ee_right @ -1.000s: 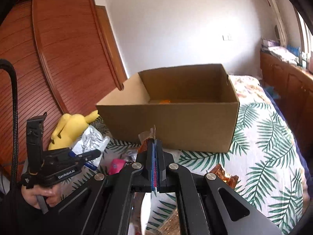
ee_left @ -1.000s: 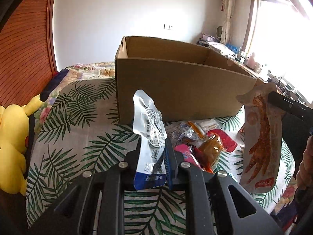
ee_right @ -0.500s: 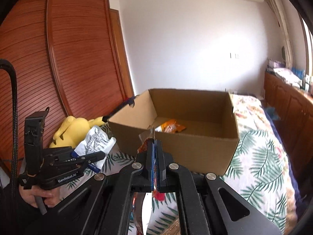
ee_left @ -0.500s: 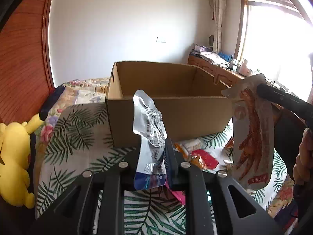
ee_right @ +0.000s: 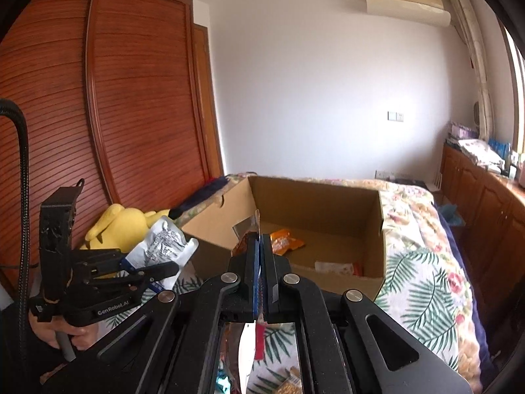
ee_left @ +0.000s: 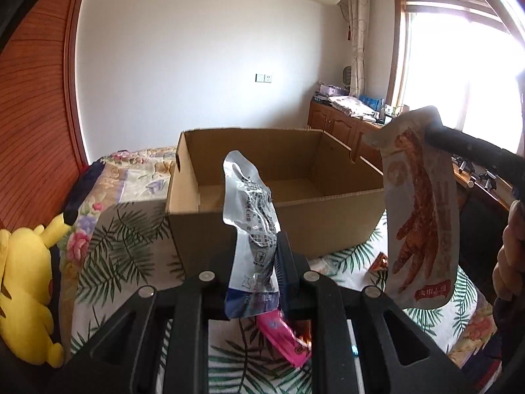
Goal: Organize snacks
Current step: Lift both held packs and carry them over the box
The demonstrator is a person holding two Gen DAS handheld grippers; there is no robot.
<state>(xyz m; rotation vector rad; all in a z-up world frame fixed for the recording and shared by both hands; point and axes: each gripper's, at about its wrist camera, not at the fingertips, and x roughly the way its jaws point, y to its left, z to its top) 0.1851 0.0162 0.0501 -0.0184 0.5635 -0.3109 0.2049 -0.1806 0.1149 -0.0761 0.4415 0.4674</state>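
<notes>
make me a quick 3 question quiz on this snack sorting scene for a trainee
1. True or false: the cardboard box already has snacks in it.
2. What does the left hand-held gripper hold? A) a silver packet B) a pink wrapper C) nothing
3. Fill in: the yellow plush toy lies to the ___ of the box in the left wrist view.

Key:
1. True: an orange packet lies inside.
2. A, the silver packet.
3. Left.

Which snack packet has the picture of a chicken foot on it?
The pale chicken-foot packet held in the right gripper, hanging at the right. The silver packet in the left gripper has only dark printed text.
</notes>
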